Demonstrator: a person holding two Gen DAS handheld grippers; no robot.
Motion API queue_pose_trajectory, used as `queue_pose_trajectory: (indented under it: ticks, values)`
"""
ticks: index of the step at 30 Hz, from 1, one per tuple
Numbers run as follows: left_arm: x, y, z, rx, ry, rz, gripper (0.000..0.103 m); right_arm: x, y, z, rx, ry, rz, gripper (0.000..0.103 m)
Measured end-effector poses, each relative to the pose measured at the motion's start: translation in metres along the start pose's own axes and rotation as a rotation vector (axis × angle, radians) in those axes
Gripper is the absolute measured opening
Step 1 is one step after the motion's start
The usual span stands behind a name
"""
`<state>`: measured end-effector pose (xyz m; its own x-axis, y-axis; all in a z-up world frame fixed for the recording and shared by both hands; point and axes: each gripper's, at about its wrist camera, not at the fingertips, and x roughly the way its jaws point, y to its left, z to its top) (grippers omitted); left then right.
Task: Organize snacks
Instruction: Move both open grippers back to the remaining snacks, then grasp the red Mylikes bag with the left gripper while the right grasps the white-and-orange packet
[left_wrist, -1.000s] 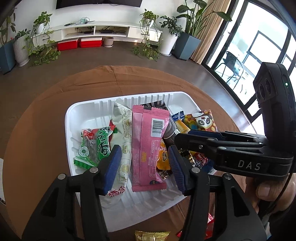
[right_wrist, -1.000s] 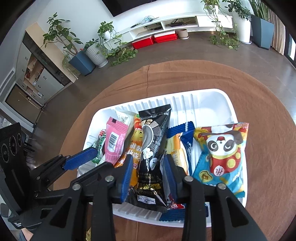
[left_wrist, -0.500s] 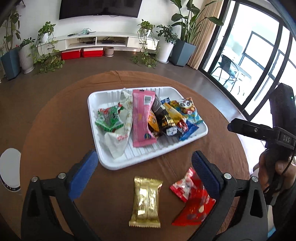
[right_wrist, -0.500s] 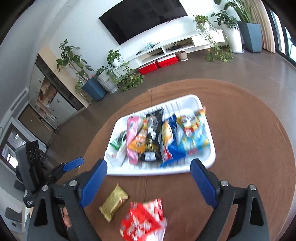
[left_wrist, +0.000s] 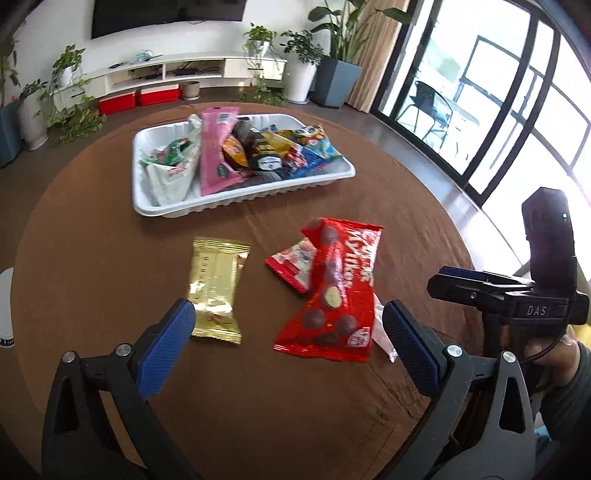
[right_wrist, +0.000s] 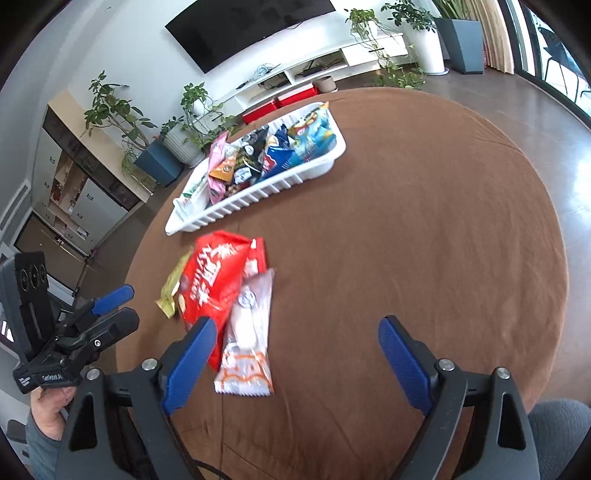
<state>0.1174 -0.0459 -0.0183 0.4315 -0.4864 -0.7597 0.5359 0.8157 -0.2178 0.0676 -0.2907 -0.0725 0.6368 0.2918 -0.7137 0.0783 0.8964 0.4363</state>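
Two hand-held grippers hover over a round brown tabletop (left_wrist: 92, 258) with the snack sorting only partly done. The left gripper (left_wrist: 288, 347) has its jaws spread wide and empty, framing a gold packet (left_wrist: 218, 288) and a large red chocolate bag (left_wrist: 336, 291) that lies partly over a smaller red packet (left_wrist: 291, 266). The right gripper (right_wrist: 295, 354) is equally wide and holds nothing; just ahead of it lies a white-and-orange packet (right_wrist: 247, 332), tucked against the red bag's edge. Farther back, well apart from these four loose items, a white tray (left_wrist: 243, 201) already carries a row of wrappers laid side by side, among them a long pink one (left_wrist: 214, 155). The wide spread of both grippers suggests each is lining up its next pick, probably the gold packet on the left and the white one on the right.
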Motion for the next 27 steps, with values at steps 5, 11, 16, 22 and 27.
queue_pose_trajectory:
  ticks: [5,11,16,22,27]
  values:
    - [0.024,-0.033,0.003,0.061,0.046,-0.009,0.102,-0.002,-0.001,-0.008,-0.016,0.007,-0.014,0.087]
    - [0.040,-0.041,0.011,0.078,0.065,0.027,0.102,0.000,0.000,-0.016,-0.034,0.022,-0.020,0.085]
    - [0.048,-0.037,0.017,0.078,0.093,0.008,0.087,0.003,0.000,-0.018,-0.036,0.037,-0.025,0.085]
    - [0.058,-0.035,0.016,0.077,0.127,0.006,0.061,0.005,0.002,-0.021,-0.049,0.050,-0.036,0.085]
    - [0.064,-0.031,0.016,0.074,0.139,-0.011,0.051,0.007,0.003,-0.022,-0.051,0.060,-0.040,0.085]
